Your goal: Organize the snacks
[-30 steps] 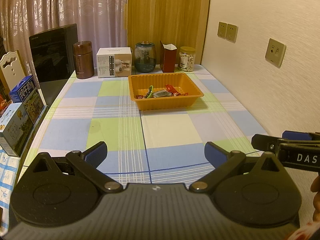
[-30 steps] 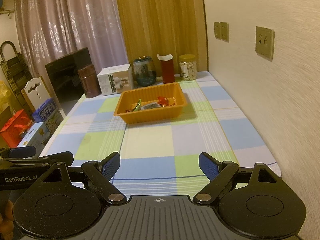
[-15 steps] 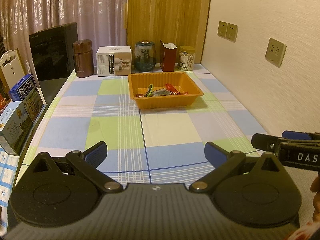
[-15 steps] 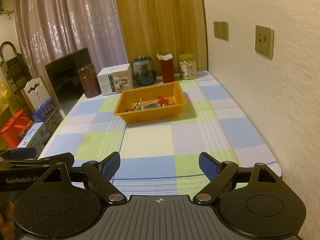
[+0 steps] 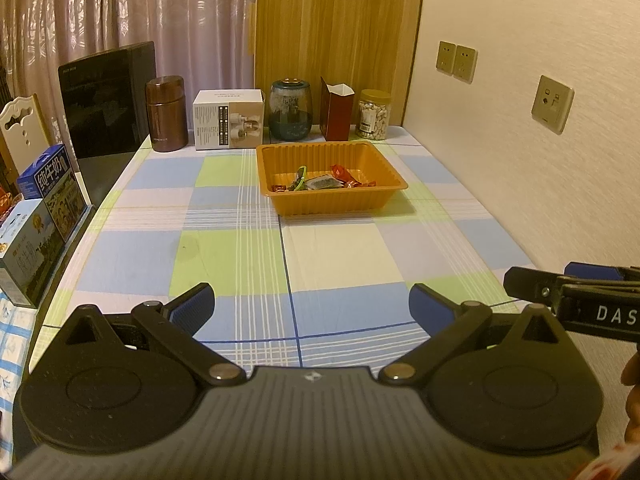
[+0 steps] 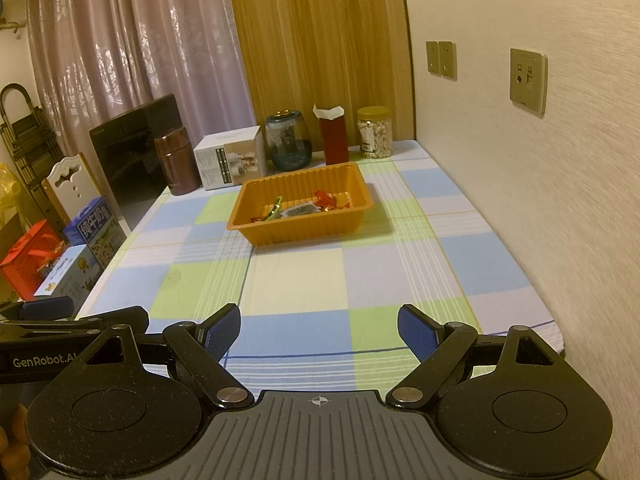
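one orange tray (image 5: 332, 200), crosswise

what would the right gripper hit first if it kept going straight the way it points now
Probably the checked blue, green and white tablecloth: the open, empty right gripper tilts down at bare cloth, short of the orange ribbed plastic tray. Depth is hard to judge.

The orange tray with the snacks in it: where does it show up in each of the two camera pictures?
Left wrist view: the orange tray sits just right of centre, in the upper middle, on the checked tablecloth.
Right wrist view: the orange tray sits near centre, slightly left, and looks turned at an angle.
Shared landmark: the dark red carton stands just behind the tray in both.
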A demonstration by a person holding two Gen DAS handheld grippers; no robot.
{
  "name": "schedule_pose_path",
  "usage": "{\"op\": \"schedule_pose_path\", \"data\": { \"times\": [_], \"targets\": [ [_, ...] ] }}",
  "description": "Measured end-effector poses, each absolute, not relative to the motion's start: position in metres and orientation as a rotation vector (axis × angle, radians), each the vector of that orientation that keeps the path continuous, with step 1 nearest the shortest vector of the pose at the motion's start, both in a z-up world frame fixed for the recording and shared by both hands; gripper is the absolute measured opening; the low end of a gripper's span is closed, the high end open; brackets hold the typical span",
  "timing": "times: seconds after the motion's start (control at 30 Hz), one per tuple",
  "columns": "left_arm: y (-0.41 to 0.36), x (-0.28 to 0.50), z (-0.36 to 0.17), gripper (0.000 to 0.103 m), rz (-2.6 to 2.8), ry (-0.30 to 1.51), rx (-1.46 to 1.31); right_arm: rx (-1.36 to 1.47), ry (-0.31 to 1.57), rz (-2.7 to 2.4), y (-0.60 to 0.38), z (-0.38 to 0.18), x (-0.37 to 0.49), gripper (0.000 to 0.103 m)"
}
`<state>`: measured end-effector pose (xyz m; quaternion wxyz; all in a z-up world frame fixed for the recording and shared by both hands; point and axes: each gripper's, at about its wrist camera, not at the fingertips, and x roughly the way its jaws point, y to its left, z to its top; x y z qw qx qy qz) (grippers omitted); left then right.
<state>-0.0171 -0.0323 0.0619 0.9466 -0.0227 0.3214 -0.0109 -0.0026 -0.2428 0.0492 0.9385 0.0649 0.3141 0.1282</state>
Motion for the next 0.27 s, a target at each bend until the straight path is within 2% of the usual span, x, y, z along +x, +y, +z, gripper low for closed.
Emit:
{"op": "schedule_pose_path", "data": {
  "times": [0.27],
  "targets": [
    [-0.0325, -0.0190, 0.0614, 0.103, -0.032, 0.638, -0.051, 0.135, 0.641, 0.260, -0.2429, 0.0485, -0.0031, 0.085]
  ]
}}
